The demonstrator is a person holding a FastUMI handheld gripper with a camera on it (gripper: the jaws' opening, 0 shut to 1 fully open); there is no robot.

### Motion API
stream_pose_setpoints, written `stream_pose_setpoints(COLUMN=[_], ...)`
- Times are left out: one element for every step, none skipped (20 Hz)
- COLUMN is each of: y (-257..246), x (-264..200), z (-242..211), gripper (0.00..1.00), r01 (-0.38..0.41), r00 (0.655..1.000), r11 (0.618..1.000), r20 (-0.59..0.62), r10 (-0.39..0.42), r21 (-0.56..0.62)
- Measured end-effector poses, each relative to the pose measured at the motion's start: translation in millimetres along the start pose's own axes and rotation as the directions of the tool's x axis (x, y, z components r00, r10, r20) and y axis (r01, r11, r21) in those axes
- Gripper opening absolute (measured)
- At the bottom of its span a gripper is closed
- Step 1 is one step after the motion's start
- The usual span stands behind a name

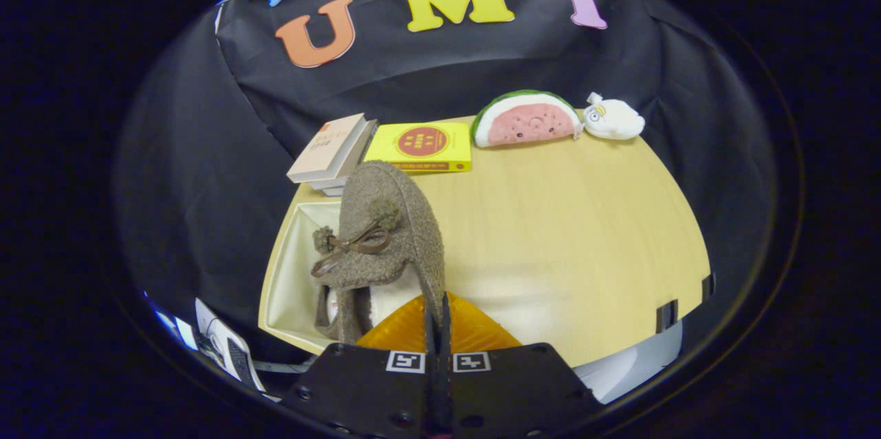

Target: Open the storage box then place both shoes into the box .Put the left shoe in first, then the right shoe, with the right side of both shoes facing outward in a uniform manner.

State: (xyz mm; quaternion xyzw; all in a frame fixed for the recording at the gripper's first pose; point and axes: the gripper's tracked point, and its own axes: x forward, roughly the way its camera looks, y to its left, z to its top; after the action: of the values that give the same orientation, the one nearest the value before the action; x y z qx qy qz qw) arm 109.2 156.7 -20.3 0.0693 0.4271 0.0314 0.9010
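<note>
A brown fuzzy shoe (385,226) with pom-poms and a leather bow hangs toe-away in front of the camera, its side wall pinched between my fingers. My gripper (438,329) is shut on that shoe wall. Below and to the left of the shoe lies the open white storage box (292,274), sunk at the table's left side; the shoe hangs over it. An orange lid or flap (475,332) shows just ahead of the fingers. Another shoe part (327,305) seems to lie in the box under the held shoe, mostly hidden.
On the wooden table (564,232), at its far edge, stand stacked books (330,150), a yellow book (423,145), a watermelon-slice plush (526,119) and a white plush (614,119). Papers (230,349) lie below the table's left side.
</note>
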Motion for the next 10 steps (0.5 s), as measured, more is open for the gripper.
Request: stream_pose_setpoints(y=[12.1,24.4,35.6,47.0,57.7,67.7,75.2,82.6,88.6,93.8], x=[3.0,5.3,8.9,12.1,17.6,23.1,30.1,37.8,45.2,52.8], z=[1.4,1.6,1.1,0.5,-1.3,-3.4,-5.3,-8.1,-12.3,-16.4], gripper=[0.0,0.0,0.0,0.0,0.0,0.0,0.0,0.0,0.0,0.0], r01=[-0.009,-0.015,-0.019,-0.024,-0.032,-0.04,-0.044,-0.047,-0.05,-0.05], r00=[1.0,1.0,1.0,1.0,0.999,0.999,0.999,0.999,0.998,0.998], r11=[1.0,1.0,1.0,0.999,0.999,0.999,0.999,0.998,0.998,0.998], r20=[0.003,0.004,0.004,0.005,0.0,-0.006,-0.012,-0.021,-0.034,-0.045], r10=[0.009,0.015,0.019,0.024,0.032,0.04,0.044,0.047,0.049,0.049], r21=[-0.005,-0.012,-0.021,-0.026,-0.029,-0.031,-0.031,-0.029,-0.031,-0.035])
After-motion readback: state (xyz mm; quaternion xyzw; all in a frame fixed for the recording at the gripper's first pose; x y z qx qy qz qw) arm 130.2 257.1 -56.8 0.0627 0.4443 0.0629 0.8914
